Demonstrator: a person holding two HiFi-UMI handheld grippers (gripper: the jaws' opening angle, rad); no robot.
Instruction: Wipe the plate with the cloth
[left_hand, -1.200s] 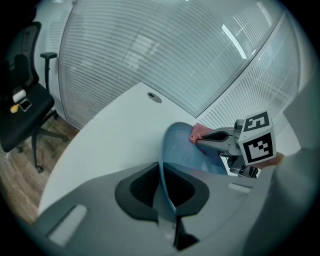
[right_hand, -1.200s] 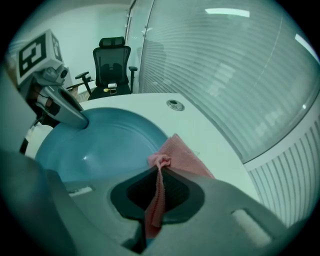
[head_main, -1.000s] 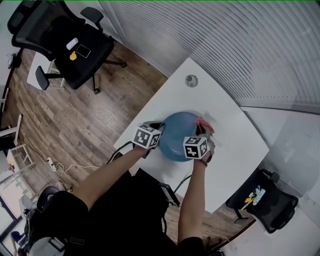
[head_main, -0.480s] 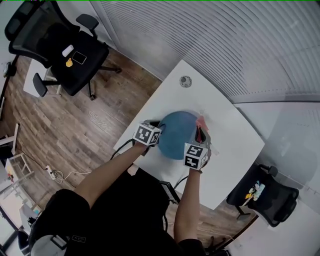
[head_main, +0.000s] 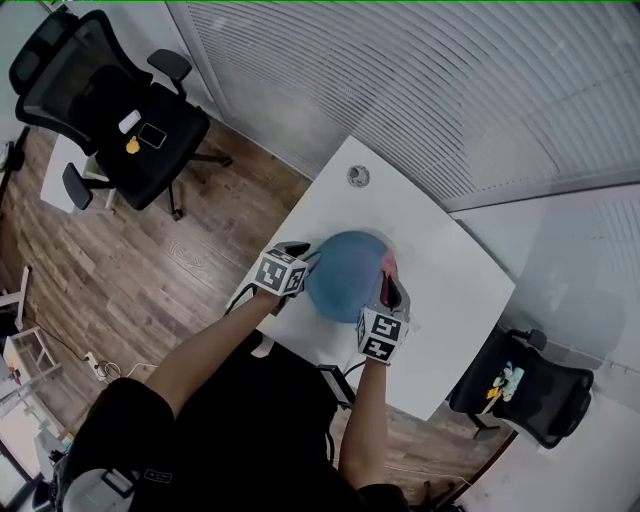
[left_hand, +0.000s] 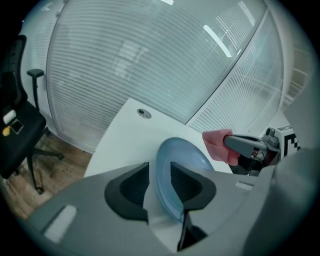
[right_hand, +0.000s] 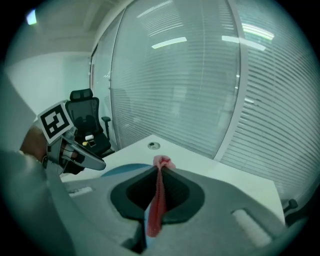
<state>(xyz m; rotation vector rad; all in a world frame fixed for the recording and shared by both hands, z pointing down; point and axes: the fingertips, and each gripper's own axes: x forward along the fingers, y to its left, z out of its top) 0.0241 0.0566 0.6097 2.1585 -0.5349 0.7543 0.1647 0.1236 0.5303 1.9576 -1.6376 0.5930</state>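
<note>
Left tongs (left_hand: 159, 172) just opened, plate (left_hand: 186, 152) rim loose between them; right tongs (right_hand: 160, 175) clamp soft cloth (right_hand: 162, 161). Plate likely stiff, slick, breakable: grip rim.

Left gripper (left_hand: 159, 171) jaws, just opened wider, flank the blue plate (left_hand: 184, 159) rim, seemingly without touching

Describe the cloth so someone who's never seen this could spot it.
Find the white table with the blue plate. Just right of the plate, the cloth is the only pink thing there, a thin fold pinched in the right claw.
</note>
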